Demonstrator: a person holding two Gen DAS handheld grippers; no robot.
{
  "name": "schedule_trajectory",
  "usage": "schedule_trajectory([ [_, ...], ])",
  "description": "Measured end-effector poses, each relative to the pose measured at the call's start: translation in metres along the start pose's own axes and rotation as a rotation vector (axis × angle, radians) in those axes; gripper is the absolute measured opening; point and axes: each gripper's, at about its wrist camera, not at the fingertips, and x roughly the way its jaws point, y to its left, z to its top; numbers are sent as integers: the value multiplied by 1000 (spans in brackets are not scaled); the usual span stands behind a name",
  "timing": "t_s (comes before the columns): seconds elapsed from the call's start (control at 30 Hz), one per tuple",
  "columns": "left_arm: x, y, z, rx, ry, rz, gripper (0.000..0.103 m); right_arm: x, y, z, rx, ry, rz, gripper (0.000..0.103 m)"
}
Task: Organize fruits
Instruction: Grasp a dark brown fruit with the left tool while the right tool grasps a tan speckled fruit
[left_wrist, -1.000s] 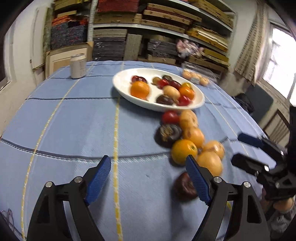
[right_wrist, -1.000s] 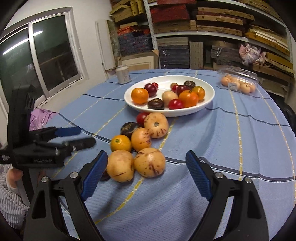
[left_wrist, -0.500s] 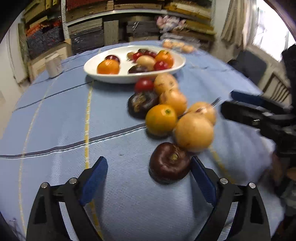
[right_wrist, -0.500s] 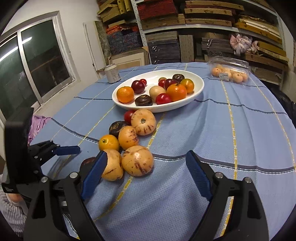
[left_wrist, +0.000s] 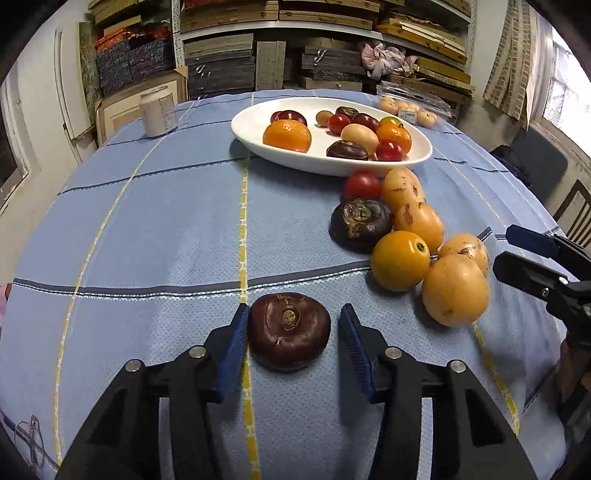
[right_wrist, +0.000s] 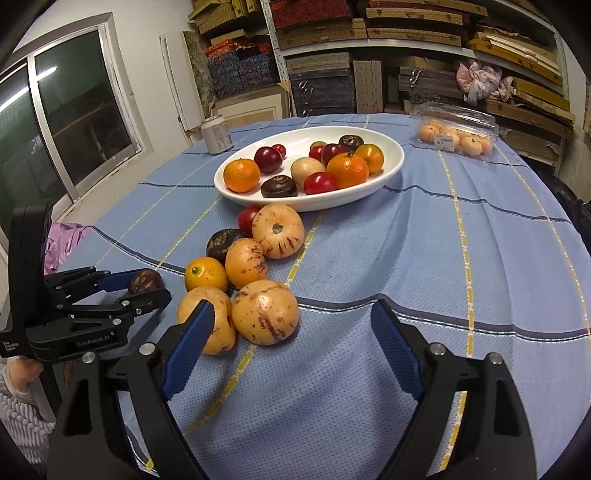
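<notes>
A dark brown fruit (left_wrist: 290, 336) lies on the blue cloth between the jaws of my left gripper (left_wrist: 293, 310). The jaws are closing: the left pad is at the fruit's side and a small gap remains at the right pad. In the right wrist view the left gripper (right_wrist: 144, 286) brackets the same fruit (right_wrist: 144, 280). My right gripper (right_wrist: 293, 308) hovers open over the cloth, its left finger in front of two tan speckled fruits (right_wrist: 266, 312). Loose fruits (left_wrist: 400, 260) trail toward a white plate (left_wrist: 295, 162) that holds several fruits.
A pale can (left_wrist: 157, 110) stands at the table's far left. A clear plastic box of small fruits (right_wrist: 456, 133) sits at the far right. Shelves of stacked boxes fill the back wall. A purple cloth (right_wrist: 62, 240) lies beyond the table's left edge.
My left gripper has swung over to the nearest dark fruit and its jaws have narrowed around it. The right gripper has stayed open and nearly still.
</notes>
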Motion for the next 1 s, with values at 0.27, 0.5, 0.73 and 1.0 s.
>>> schedule_trajectory([
  [0.27,-1,4,-1,-21,-2,-4,43,8,4,1,-14,24,-1,84],
  [0.5,0,0,-1,-6,2,0,47,20,12,8,-5,59,134,84],
  [0.73,0,-1,-1,-2,4,-5,50,18,-16,12,73,51,35,81],
  [1.0,0,-3,-2,7,6,-7,53,39,17,9,-92,137,-20,70],
])
